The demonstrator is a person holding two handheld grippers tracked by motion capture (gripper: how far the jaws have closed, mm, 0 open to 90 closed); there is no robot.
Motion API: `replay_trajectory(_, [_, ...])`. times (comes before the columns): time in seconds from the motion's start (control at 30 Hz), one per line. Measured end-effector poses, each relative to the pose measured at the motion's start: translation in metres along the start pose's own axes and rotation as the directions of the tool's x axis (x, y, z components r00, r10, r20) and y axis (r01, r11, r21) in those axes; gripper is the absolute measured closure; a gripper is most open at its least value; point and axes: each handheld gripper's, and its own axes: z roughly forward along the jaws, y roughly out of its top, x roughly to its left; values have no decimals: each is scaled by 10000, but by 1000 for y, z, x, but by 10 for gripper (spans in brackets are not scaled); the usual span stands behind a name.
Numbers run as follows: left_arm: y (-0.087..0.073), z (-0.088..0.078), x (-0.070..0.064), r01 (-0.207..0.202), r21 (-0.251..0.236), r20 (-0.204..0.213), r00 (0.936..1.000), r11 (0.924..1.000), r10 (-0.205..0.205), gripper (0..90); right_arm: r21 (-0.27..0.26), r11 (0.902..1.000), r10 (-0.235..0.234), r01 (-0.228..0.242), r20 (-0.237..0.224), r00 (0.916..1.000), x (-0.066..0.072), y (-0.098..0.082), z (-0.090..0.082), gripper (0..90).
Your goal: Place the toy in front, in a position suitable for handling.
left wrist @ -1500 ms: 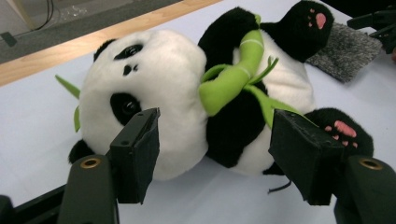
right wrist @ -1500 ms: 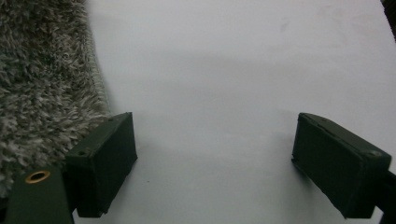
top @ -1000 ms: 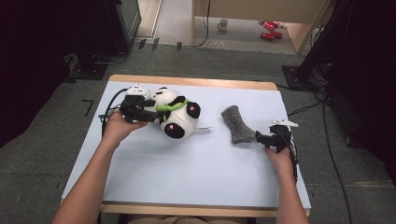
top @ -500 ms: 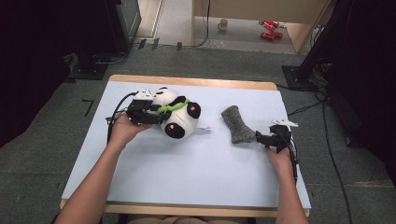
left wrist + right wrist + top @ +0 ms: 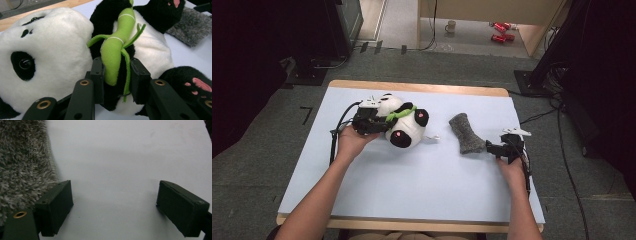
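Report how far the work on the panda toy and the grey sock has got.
Done: left gripper has just been closing and now clamps the panda toy at its green bamboo. In hand: that grip. Left: grey sock lies untouched beside the open right gripper.

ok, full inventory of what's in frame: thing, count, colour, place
panda plush: 1, white and black, lying left of centre on the table
bamboo stalk: 1, green, across the panda's chest
fuzzy sock: 1, grey, right of centre on the table
table: 1, pale blue top with wooden edge
mug: 1, pale, on the floor beyond the table
red items: 2, too small to identify, on the floor beyond the table
left gripper: 1, black, jaws just closed on the bamboo stalk and the black plush behind it
right gripper: 1, black, open, one jaw at the sock's edge
forearms: 2, entering from the bottom
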Motion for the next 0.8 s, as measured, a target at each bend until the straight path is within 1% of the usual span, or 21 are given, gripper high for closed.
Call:
replay_trajectory(0.07, [2,-5,-1,462,-94,191,9988,9989,-460,720,-8,10000,0,0,-7,10000,0,0,0,131])
replay_trajectory(0.13, [4,-8,-4,678,-94,280,9973,9977,-675,736,-4,10000,4,-4,-11,10000,0,0,0,131])
replay_trajectory(0.17, [5,-10,-7,771,-26,249,9967,9970,-770,741,-1,10000,7,-7,-12,10000,0,0,0,131])
replay_trajectory(0.2, [5,-12,-9,781,-80,180,9968,9969,-780,747,9,10000,12,-12,-19,10000,0,0,0,130])
replay_trajectory(0.23, [5,-15,-13,831,-103,197,9964,9965,-829,747,9,10000,12,-12,-19,10000,0,0,0,130])
replay_trajectory(0.27, [5,-18,-18,981,-77,205,9950,9951,-980,748,15,10000,16,-16,-20,10000,0,0,0,130])
replay_trajectory(0.3, [4,-19,-22,933,-83,190,9955,9956,-931,750,15,10000,16,-16,-18,10000,0,0,0,130])
replay_trajectory(0.37, [2,-23,-34,1093,-64,198,9938,9940,-1091,751,17,10000,18,-18,-16,10000,0,0,0,129])
replay_trajectory(0.43, [1,-24,-43,1216,-61,300,9922,9926,-1213,751,25,10000,25,-24,-26,10000,0,0,0,128])
replay_trajectory(0.5, [-2,-25,-54,1320,-128,307,9908,9912,-1316,752,27,10000,22,-22,-25,10000,0,0,0,128])
replay_trajectory(0.57, [-4,-26,-63,1377,-138,254,9902,9904,-1373,753,40,10000,20,-20,-28,10000,-1,1,0,128])
replay_trajectory(0.6, [-6,-26,-69,1487,-246,293,9886,9886,-1480,752,44,10000,26,-26,-28,10000,0,1,0,127])
replay_trajectory(0.63, [-7,-25,-75,1490,-261,355,9883,9885,-1480,752,54,10000,30,-30,-28,10000,0,1,0,125])
replay_trajectory(0.73, [-13,-22,-89,1328,-335,299,9908,9906,-1318,751,68,10000,42,-42,-43,10000,-1,1,1,121])
replay_trajectory(0.8, [-18,-20,-93,1219,-342,286,9922,9920,-1209,749,78,10000,50,-50,-42,10000,-1,2,1,119])
